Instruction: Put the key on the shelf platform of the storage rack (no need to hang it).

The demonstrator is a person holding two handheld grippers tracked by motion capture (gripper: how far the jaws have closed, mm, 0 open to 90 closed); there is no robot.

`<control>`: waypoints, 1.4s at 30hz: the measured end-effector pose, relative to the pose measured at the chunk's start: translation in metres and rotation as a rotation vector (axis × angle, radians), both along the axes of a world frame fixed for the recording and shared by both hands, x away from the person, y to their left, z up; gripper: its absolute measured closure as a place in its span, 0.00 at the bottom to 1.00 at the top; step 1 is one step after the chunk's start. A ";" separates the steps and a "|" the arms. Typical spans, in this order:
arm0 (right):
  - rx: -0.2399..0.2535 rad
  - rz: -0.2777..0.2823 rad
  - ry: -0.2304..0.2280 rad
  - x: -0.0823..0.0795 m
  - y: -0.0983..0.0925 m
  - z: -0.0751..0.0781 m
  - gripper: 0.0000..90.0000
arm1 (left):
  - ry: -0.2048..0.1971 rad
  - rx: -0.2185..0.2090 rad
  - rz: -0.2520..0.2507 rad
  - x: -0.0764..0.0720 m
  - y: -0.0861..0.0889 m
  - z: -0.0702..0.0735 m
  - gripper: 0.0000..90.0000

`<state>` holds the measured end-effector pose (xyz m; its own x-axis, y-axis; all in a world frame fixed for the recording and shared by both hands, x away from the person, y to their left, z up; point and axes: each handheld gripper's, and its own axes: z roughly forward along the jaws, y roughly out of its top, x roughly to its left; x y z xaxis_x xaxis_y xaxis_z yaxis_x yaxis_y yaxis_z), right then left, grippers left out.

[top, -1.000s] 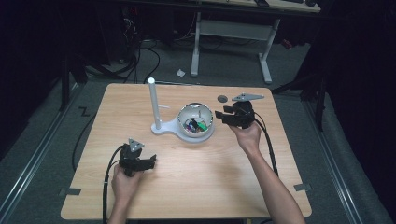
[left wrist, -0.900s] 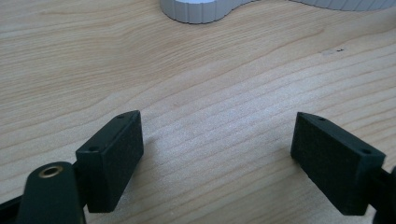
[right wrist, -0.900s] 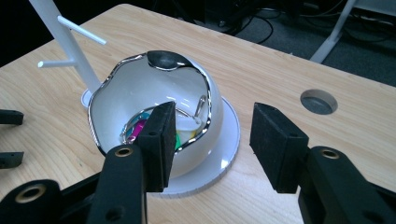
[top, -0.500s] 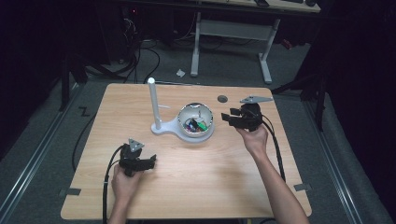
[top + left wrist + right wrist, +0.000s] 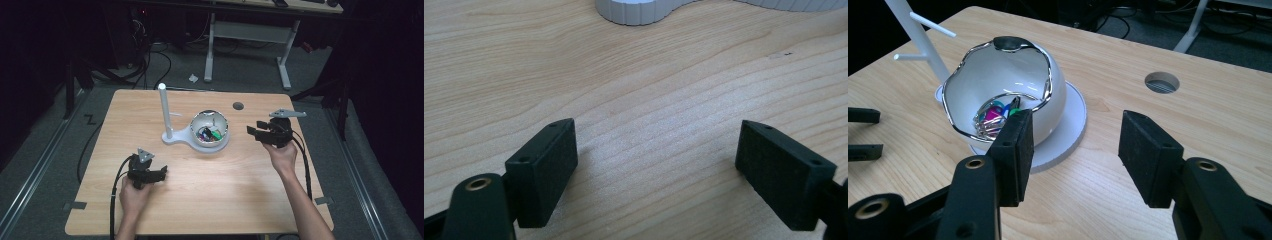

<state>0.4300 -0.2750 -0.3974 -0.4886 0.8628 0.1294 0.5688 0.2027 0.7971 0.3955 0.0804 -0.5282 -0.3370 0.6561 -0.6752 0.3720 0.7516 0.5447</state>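
The job looks like it has hardly begun — nothing is picked up yet, and the small things are all in the bowl.

Start to the left of the bowl. The left claw (image 5: 161, 172) rests low on the desk (image 5: 240, 200), well apart from the bowl and nearer the person. Its two black jaws stand wide open with only bare wood between them. The pads (image 5: 544, 170) are flat, dull blocks with little holes in them. The desk is pale wood with thin wavy lines, smooth and flat.

Just beside the bowl on its left stands a white post (image 5: 164, 110) with thin pegs sticking out. Its base joins the round white plate (image 5: 1068, 130) under the bowl.

The bowl (image 5: 1048, 95) is white, round and shiny, with a wavy silver rim and a dark patch on the far edge. Inside lies a heap of bright clips (image 5: 995, 115) — pink, green, blue and silver wire.

To the right of the bowl hangs the right claw (image 5: 252, 131), near it and pointing at it. Its jaws are wide open too and hold nothing. I think it must go into the bowl next, so almost all the work is left.

Behind the bowl, to the right, is a round hole (image 5: 238, 106) in the desk.
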 end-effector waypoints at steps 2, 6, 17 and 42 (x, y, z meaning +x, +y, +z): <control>0.002 -0.005 0.003 -0.002 -0.003 0.001 0.53 | 0.000 0.000 0.000 0.000 0.000 0.000 0.19; 0.003 -0.008 -0.005 -0.008 -0.006 0.005 0.53 | 0.000 0.000 0.001 0.000 0.000 0.000 0.19; -0.014 -0.027 -0.017 -0.025 -0.013 0.004 0.53 | 0.000 0.000 0.000 0.000 0.000 0.000 0.19; 0.009 -0.067 -0.031 -0.061 -0.036 -0.002 0.52 | 0.000 0.000 0.001 0.000 0.000 0.000 0.19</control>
<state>0.3686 -0.3111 -0.3996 -0.4338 0.8926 0.1233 0.5559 0.1574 0.8162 0.3956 0.0804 -0.5282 -0.3376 0.6559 -0.6751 0.3715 0.7519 0.5447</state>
